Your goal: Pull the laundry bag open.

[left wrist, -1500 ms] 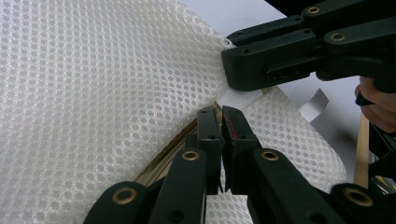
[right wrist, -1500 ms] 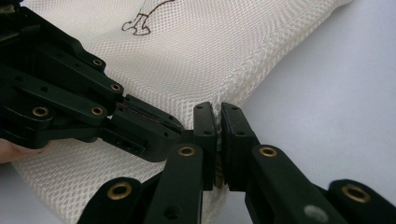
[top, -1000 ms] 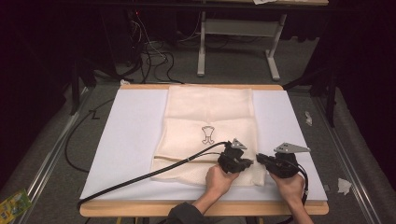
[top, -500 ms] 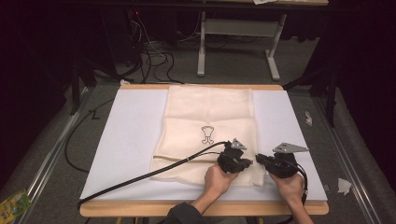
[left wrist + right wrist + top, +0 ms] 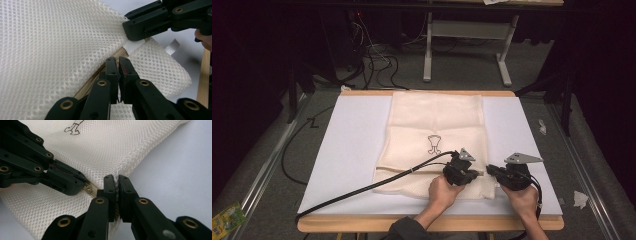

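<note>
A cream mesh bag (image 5: 437, 120) with a small dark logo (image 5: 434, 145) lies flat on the white board (image 5: 352, 150). Both grippers meet at its near right edge. My left gripper (image 5: 117, 60) is shut on the pull of the tan zipper (image 5: 87, 187) that runs along the bag's near part. My right gripper (image 5: 116, 178) is shut on the bag's side seam by a white tab (image 5: 132, 46), a little beyond the zipper's end. From above, the left gripper (image 5: 479, 173) and right gripper (image 5: 490, 170) point at each other, tips almost touching.
The left gripper's black cable (image 5: 362, 190) trails across the bag and off the board's near left corner. The wooden table edge (image 5: 427, 224) runs close under both hands. Paper scraps (image 5: 580, 199) lie on the floor to the right; a grey stand (image 5: 428, 50) is behind.
</note>
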Available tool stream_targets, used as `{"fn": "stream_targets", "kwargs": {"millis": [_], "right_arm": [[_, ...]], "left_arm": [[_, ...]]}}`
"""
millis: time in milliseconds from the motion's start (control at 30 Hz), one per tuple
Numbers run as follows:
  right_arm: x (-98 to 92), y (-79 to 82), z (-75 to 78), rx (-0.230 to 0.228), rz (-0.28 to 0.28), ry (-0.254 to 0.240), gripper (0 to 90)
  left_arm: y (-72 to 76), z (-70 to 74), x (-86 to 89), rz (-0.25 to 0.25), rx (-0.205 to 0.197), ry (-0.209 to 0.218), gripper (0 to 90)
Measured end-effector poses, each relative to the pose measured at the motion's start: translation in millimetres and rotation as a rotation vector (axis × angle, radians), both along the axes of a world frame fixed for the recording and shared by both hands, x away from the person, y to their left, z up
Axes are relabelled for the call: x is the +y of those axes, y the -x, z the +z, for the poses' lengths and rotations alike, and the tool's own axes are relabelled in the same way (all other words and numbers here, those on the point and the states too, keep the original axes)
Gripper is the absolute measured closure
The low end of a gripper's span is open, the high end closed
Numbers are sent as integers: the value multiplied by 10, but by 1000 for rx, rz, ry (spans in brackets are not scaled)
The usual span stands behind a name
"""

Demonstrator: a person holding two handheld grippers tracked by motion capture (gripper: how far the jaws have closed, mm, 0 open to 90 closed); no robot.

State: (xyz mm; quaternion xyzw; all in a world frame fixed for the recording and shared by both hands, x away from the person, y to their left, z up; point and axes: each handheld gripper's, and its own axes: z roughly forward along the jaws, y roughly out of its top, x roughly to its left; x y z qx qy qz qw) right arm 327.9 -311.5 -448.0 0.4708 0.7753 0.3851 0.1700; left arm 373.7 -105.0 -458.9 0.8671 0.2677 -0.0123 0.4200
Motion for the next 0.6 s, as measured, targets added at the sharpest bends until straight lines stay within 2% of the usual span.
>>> {"fn": "stream_targets", "kwargs": {"millis": [167, 400, 500, 600], "right_arm": [[-4, -3, -17, 5, -9, -9, 870], [0, -8, -24, 5, -11, 1, 870], [-9, -10, -37, 2, -14, -3, 870], [0, -10, -33, 7, -18, -3, 870]], "left_arm": [[9, 28, 24, 2, -14, -11, 874], [23, 31, 40, 3, -25, -24, 873], [28, 36, 83, 15, -15, -7, 873], [23, 48, 119, 15, -25, -11, 873]]}}
